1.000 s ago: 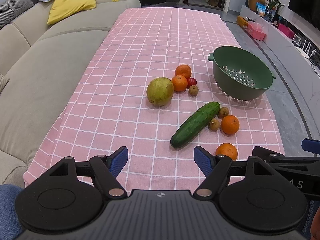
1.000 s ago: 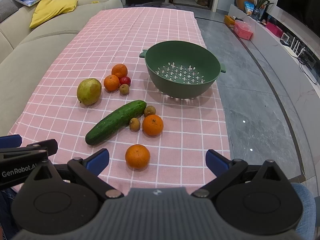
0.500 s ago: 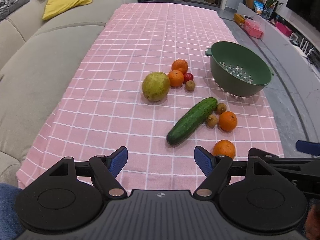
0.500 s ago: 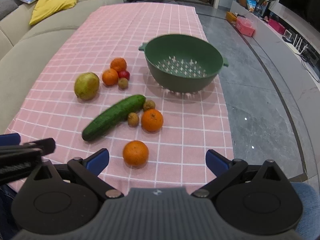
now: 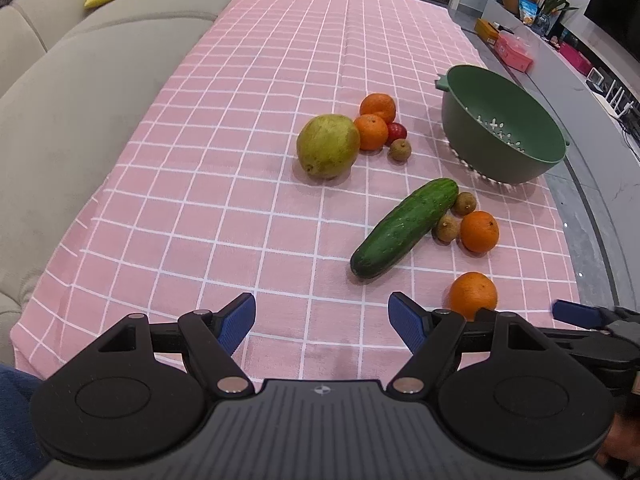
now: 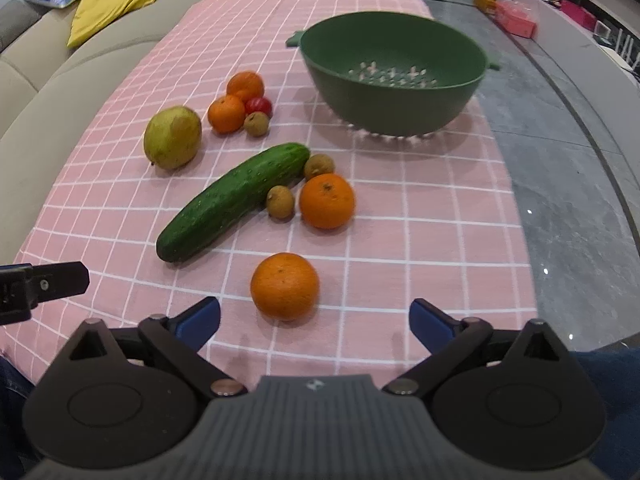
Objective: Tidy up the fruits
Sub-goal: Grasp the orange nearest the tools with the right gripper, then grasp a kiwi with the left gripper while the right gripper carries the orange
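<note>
Both cameras now lower and nearer the cloth [image 6: 440, 216], fruit looming larger in each view. Right gripper [image 6: 315, 318] dropped toward the near edge, nearest orange [image 6: 285, 286] now just ahead of the gap between its fingers, not touched. Jaws closing from full spread, still wide, nothing between the pads. Left gripper [image 5: 322, 320] sunk too, over bare cloth by the near edge, jaws as wide as before. Right gripper's blue fingertip [image 5: 576, 314] lower in the left view, just right of that orange. Colander [image 6: 394, 76] nearer the top of frame.
</note>
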